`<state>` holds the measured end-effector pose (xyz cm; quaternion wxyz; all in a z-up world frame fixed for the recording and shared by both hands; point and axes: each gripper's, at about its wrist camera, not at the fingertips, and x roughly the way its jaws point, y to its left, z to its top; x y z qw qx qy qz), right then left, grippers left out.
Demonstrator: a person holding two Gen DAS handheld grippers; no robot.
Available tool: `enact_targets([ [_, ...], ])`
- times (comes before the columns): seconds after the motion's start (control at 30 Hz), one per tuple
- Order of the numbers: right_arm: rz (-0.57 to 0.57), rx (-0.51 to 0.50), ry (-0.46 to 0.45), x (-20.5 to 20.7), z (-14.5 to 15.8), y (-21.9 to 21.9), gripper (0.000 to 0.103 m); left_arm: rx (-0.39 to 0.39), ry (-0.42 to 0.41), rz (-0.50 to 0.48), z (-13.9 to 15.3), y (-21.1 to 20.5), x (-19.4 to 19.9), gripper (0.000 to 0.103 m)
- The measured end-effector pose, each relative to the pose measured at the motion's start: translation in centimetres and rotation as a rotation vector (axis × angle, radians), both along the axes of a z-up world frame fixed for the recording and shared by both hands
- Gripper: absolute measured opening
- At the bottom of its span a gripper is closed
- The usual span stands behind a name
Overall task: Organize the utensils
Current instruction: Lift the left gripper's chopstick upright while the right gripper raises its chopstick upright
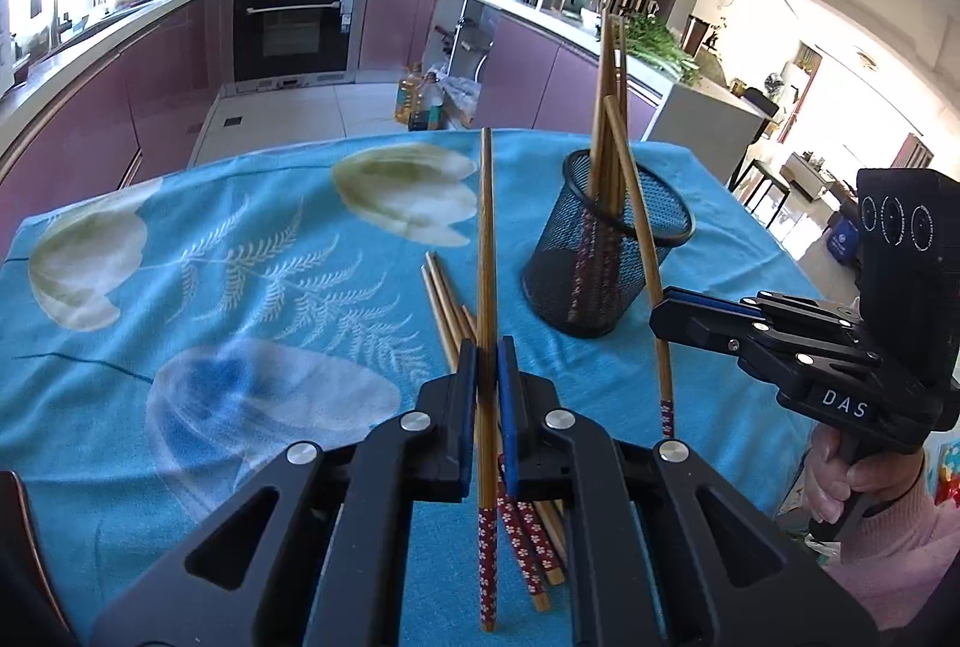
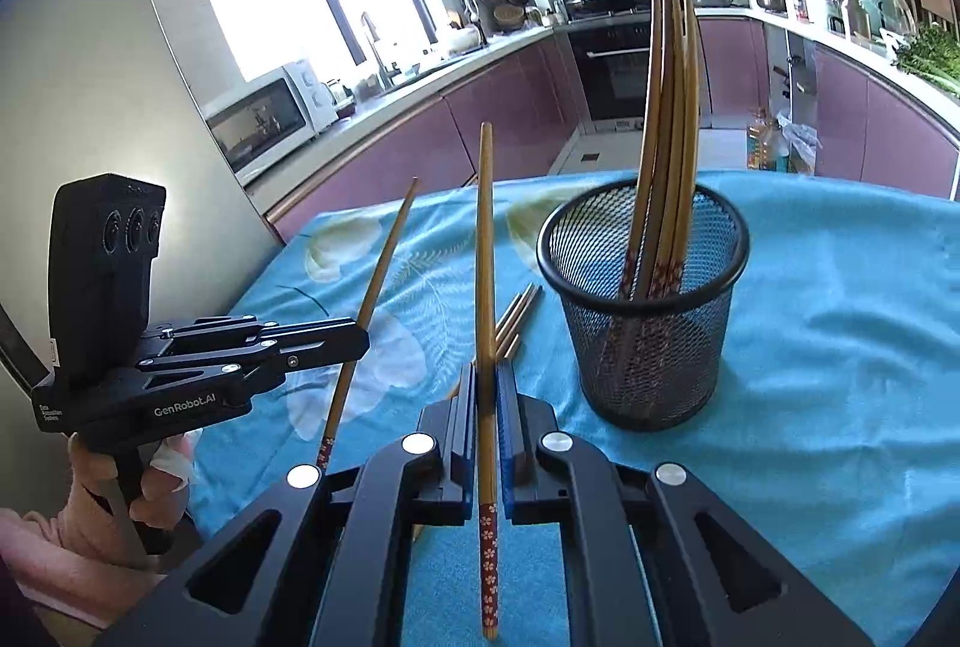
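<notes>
My left gripper [image 1: 487,371] is shut on a bamboo chopstick [image 1: 486,251] with a red flowered end, held upright above the table. My right gripper [image 2: 487,389] is shut on another such chopstick [image 2: 485,251], also upright. Each gripper shows in the other's view: the right one [image 1: 660,311] with its chopstick [image 1: 636,203] beside the holder, the left one [image 2: 360,341] with its chopstick [image 2: 384,257]. A black mesh holder [image 1: 606,257], also in the right wrist view [image 2: 645,305], holds several chopsticks. Loose chopsticks [image 1: 447,305] lie on the cloth below my left gripper and show in the right wrist view [image 2: 517,314].
The table wears a blue flowered cloth [image 1: 240,287], which also shows in the right wrist view [image 2: 840,347]. Purple kitchen cabinets, an oven [image 1: 294,29] and oil bottles [image 1: 420,98] stand beyond the table's far edge. A microwave [image 2: 264,119] sits on the left counter.
</notes>
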<state>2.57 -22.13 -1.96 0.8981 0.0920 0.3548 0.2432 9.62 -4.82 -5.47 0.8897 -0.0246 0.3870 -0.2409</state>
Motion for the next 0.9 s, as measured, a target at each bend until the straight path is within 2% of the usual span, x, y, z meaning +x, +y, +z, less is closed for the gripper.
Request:
enact_targets([
  [0.57,-0.028,0.034,-0.095,-1.1,2.7,-2.6,0.006,-0.09,-0.102,-0.037,4.8,0.5,-2.4,0.008],
  [0.9,-0.042,0.034,-0.131,-1.1,3.7,-3.4,0.006,-0.136,-0.12,-0.05,5.8,-0.1,-1.5,0.008],
])
